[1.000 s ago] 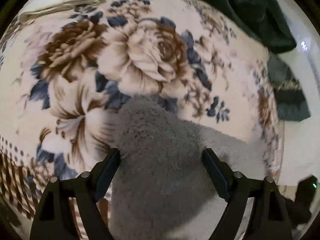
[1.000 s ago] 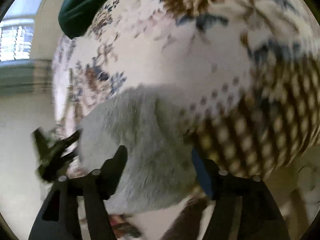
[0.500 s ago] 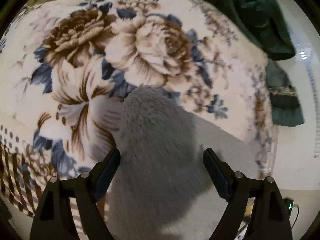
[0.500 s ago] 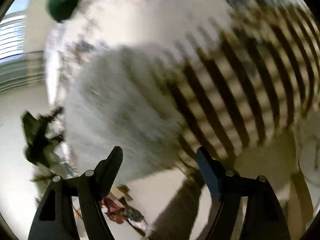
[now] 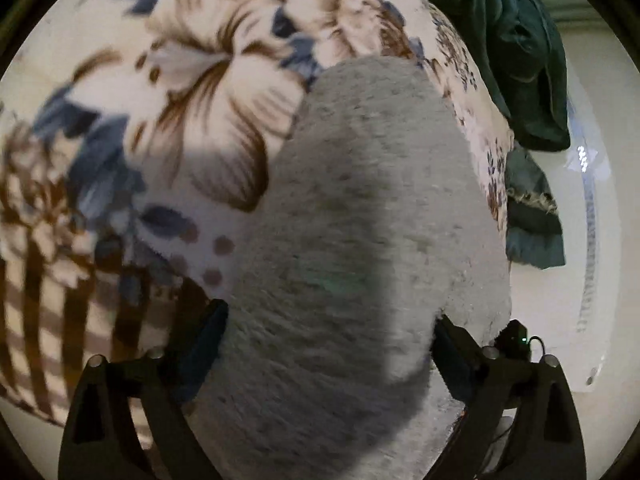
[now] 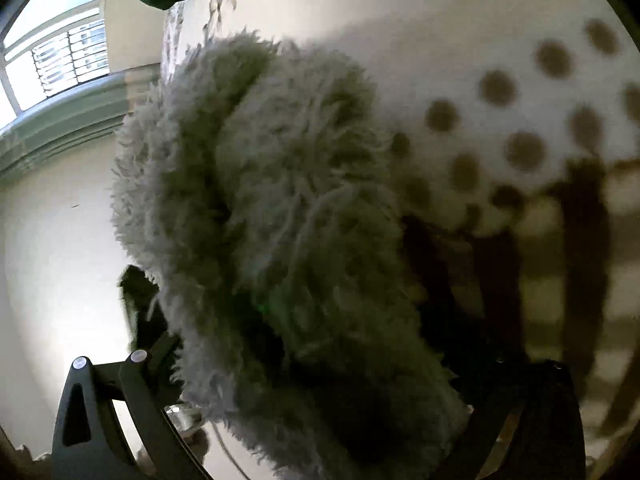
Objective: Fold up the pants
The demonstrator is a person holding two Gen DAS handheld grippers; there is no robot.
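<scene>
The pants are grey, fluffy fleece (image 5: pixel 360 208) lying on a floral blanket (image 5: pixel 192 80) on a bed. In the left wrist view my left gripper (image 5: pixel 328 340) is open, its fingers spread wide on either side of the fabric near the bed's edge. In the right wrist view the fleece (image 6: pixel 272 208) fills the middle, very close to the camera. My right gripper (image 6: pixel 320 364) is open with the fabric bulging between its spread fingers. The fingertips are partly hidden by the pile.
A dark green garment (image 5: pixel 516 48) lies at the blanket's far right corner, and another green cloth (image 5: pixel 532 216) hangs by the bed's side. The right gripper's body (image 5: pixel 516 336) shows beside the pants. A window (image 6: pixel 52 60) is at the upper left.
Both grippers have moved in closer to the pants, which now fill much more of each view. The right view has swung towards the fleece edge. Both jaws stay open.
</scene>
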